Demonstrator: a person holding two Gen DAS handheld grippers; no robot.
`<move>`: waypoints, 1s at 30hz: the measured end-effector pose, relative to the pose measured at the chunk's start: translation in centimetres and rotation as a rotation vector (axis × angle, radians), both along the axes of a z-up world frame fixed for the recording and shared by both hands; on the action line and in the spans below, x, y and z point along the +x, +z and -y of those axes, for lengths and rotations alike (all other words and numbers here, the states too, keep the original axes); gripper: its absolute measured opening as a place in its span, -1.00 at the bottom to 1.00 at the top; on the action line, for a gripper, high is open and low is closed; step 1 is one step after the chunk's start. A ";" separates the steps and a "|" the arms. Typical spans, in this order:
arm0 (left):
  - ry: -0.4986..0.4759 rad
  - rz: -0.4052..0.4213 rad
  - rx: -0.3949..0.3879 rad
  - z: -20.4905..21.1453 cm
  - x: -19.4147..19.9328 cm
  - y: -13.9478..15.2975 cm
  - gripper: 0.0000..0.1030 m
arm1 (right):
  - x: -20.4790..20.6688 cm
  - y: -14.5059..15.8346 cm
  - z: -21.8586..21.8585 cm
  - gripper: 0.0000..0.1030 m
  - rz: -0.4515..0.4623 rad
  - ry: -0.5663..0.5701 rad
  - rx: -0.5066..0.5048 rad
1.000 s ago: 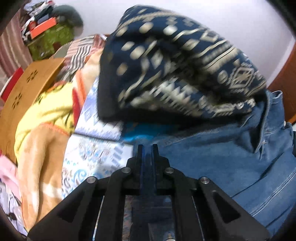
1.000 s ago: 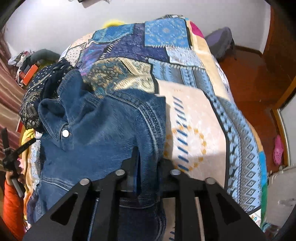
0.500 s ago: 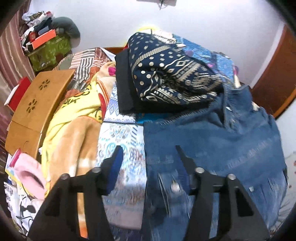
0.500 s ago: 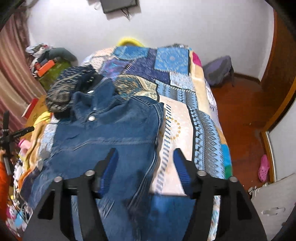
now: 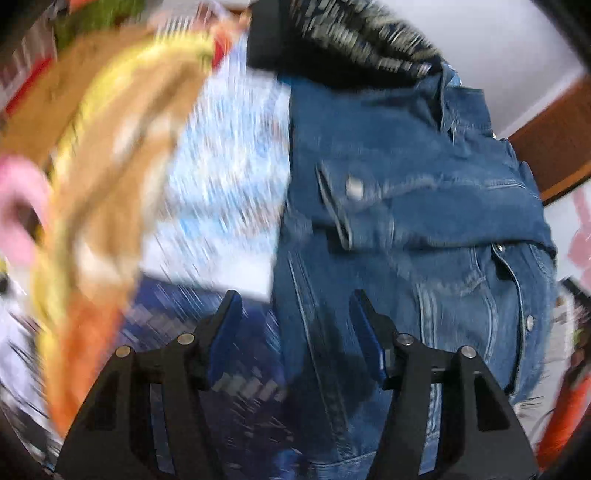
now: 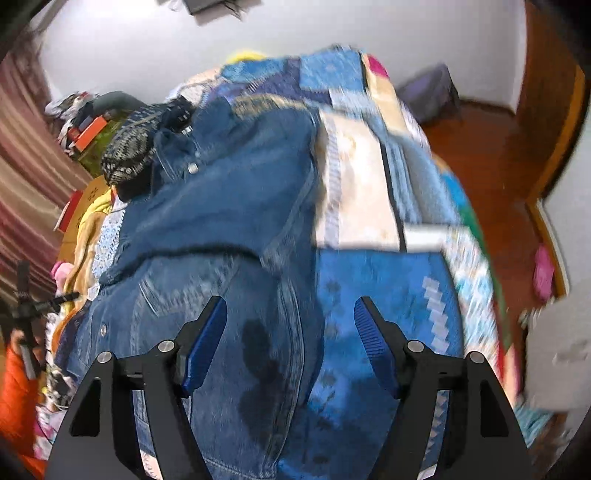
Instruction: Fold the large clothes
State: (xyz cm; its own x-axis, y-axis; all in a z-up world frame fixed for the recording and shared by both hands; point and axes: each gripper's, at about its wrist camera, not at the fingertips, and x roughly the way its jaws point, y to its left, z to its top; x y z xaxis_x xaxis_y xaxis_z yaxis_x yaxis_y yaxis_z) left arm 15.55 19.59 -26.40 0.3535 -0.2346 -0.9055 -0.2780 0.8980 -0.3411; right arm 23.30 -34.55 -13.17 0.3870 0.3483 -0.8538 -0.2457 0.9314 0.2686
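My left gripper (image 5: 295,310) and right gripper (image 6: 290,314) fingers just opened, apart, gripping nothing; denim jacket (image 6: 229,206) on bed (image 6: 369,192), below fingers toward 12 o'clock.

Motion blur smears the left wrist view: the patterned bedspread (image 5: 229,177) dissolves into streaks and the yellow blanket (image 5: 110,155) loses its print. The denim jacket (image 5: 406,229) runs out past the bottom edge in both views. A dark patterned garment (image 5: 354,33) is cut off at the top. The jacket's lower hem is hidden behind the gripper frames.
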 end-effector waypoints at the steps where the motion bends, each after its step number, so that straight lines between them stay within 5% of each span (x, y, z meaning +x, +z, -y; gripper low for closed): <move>1: 0.011 -0.008 -0.037 0.0 -0.2 -0.8 0.15 | -0.3 -0.7 0.2 0.32 -0.018 -0.007 0.011; 9: 0.005 0.038 -0.149 2.4 -1.1 -2.4 0.15 | -1.6 -3.7 0.0 0.37 -0.089 -0.027 0.070; 13: -0.076 0.086 -0.103 5.4 -1.2 -1.3 0.15 | -2.4 -3.4 -1.7 0.37 -0.070 0.037 0.094; 16: -0.085 0.106 -0.108 6.2 -1.4 -0.6 -0.15 | -3.1 -3.4 -2.8 0.15 -0.037 0.041 0.081; 20: -0.078 0.130 -0.097 6.4 -1.5 1.0 -0.85 | -3.4 -2.8 -3.1 -0.82 -0.029 0.054 0.164; 30: -0.035 0.292 -0.145 4.7 1.3 7.9 -0.91 | -0.3 3.6 -5.6 -0.86 0.097 0.103 0.246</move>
